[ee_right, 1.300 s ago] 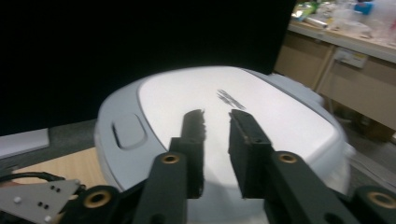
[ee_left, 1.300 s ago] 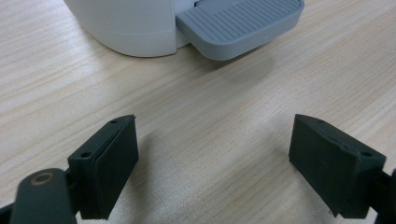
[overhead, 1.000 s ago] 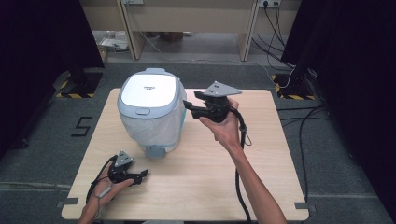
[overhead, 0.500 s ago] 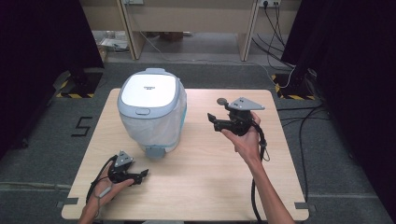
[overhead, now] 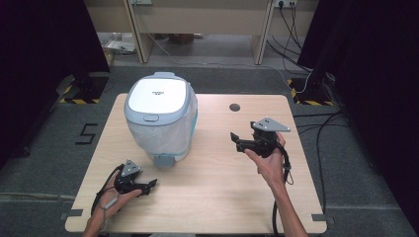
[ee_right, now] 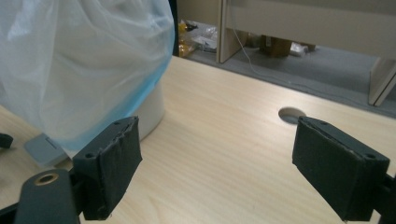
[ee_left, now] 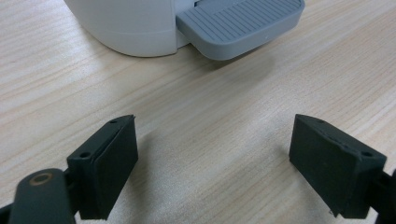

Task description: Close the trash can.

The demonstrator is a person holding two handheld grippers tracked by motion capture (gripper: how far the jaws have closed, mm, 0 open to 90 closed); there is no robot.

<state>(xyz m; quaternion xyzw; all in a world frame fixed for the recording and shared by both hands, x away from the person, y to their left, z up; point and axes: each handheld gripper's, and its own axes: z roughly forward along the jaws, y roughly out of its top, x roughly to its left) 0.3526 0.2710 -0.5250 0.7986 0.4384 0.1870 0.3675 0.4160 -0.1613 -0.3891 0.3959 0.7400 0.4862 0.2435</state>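
A: Now, right gripper (overhead: 239, 141) first. Jaws spread wide, having just been opening, and nothing between them. It hangs above the right half of the table (overhead: 212, 197), pointing left toward the pedal bin (overhead: 160, 118).

B: Agreed. Its own view shows both black pads with bare wood between. Left gripper (overhead: 148, 186)?

A: Spread as well, empty, resting low near the front left corner of the table. In the left gripper view the grey foot pedal (ee_left: 238, 25) lies just ahead of the jaws, apart from them.

B: Bin position: back left part of the table, lid (overhead: 158, 94) closed, pedal facing the front edge. A thin translucent liner bag (ee_right: 84, 60) with a blue hem hangs over the body below the lid.

A: Handling, as a judgement: a hollow plastic shell, so probably light and easily pushed across smooth wood. Walls rigid but rounded and glossy; pads would likely slide there, worse over the loose film.

B: So where to take hold?

A: Pedal looks best for pressing: ribbed, flat, stiff. For the bag, pinch the hem; soft film bunches and may tear if tugged. The lid's front edge has a small recess, possibly a grip point; cannot confirm from here.

B: Noted. Cable hole (overhead: 234, 107) near the back edge is well clear.
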